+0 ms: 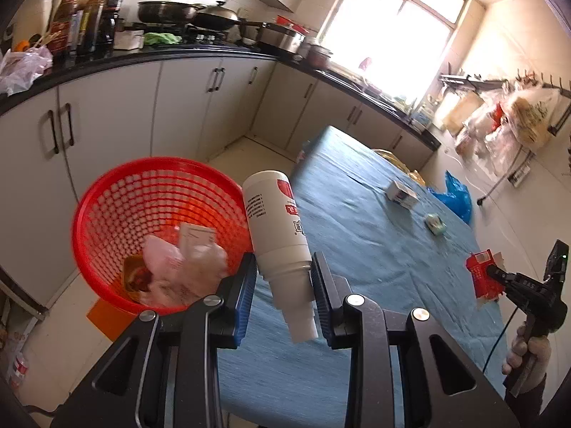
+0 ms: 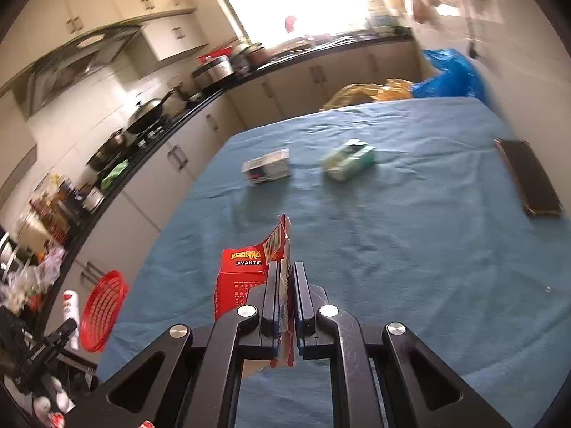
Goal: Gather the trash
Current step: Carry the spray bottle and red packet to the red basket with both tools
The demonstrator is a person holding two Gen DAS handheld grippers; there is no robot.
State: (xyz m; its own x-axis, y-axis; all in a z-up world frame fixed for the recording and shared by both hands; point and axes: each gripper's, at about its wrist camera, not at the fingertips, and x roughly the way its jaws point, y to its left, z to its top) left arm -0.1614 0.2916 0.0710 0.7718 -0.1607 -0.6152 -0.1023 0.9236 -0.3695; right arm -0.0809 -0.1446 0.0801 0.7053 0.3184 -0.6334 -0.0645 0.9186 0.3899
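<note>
My left gripper point(image 1: 283, 267) is shut on a white bottle point(image 1: 276, 221) with a red label, held beside the rim of the red mesh basket point(image 1: 107, 199); the basket holds crumpled paper and wrappers. My right gripper point(image 2: 285, 274) is shut on a torn red carton point(image 2: 242, 278), lifted above the blue tablecloth point(image 2: 392, 249). From the left wrist view the right gripper point(image 1: 494, 271) and red carton point(image 1: 481, 278) show at the far right. A small white box point(image 2: 267, 167) and a green-and-white carton point(image 2: 349, 160) lie further back on the cloth.
A dark phone point(image 2: 530, 178) lies near the table's right edge. A blue plastic bag point(image 2: 449, 75) and a yellow bag point(image 2: 360, 94) sit past the far end. Black counter point(image 1: 142, 57) with pans and bottles runs along white cabinets. The red basket point(image 2: 103, 310) stands on the floor, left of the table.
</note>
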